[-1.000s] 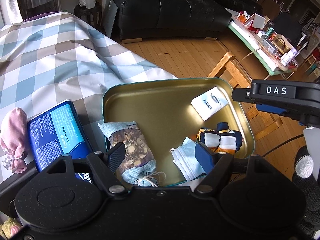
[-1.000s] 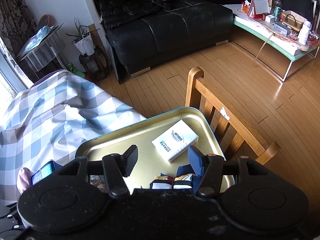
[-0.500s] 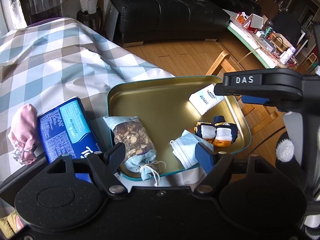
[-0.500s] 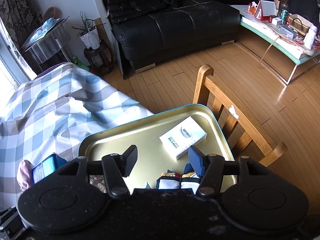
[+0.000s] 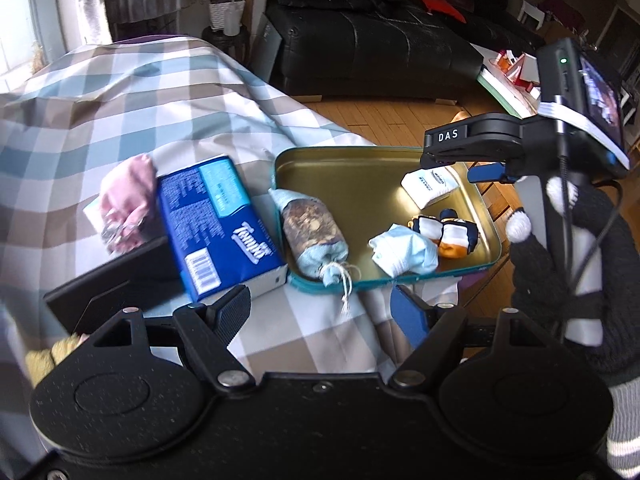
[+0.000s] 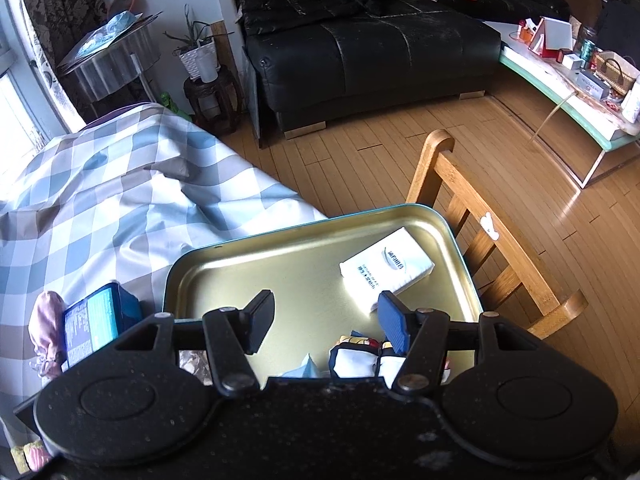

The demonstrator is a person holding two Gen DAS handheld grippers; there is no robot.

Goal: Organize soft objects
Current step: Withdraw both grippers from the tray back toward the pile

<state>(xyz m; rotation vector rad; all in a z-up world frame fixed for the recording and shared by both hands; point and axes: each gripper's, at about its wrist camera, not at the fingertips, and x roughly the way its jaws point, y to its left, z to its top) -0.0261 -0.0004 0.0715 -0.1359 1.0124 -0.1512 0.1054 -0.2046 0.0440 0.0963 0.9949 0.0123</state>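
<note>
The tin tray (image 5: 486, 216) already holds a sachet (image 5: 312, 236), face mask (image 5: 404, 254), socks (image 5: 448, 234) and tissue pack (image 6: 386, 270), while beside it the pink pouch (image 5: 126, 200) waits, likely next, both grippers' jaws apart and empty: left gripper (image 5: 324, 312), right gripper (image 6: 326, 318).

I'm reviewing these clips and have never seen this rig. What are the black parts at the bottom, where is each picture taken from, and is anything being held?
Each black part is a hand-held gripper with its own camera looking along its fingers. The left hand-held gripper hangs open over the checked cloth, empty. The right hand-held gripper, carried by a gloved hand, is open above the gold tin tray. In the tray lie a herb sachet, face mask, folded socks and white tissue pack. A blue tissue pack and pink pouch lie outside.
</note>
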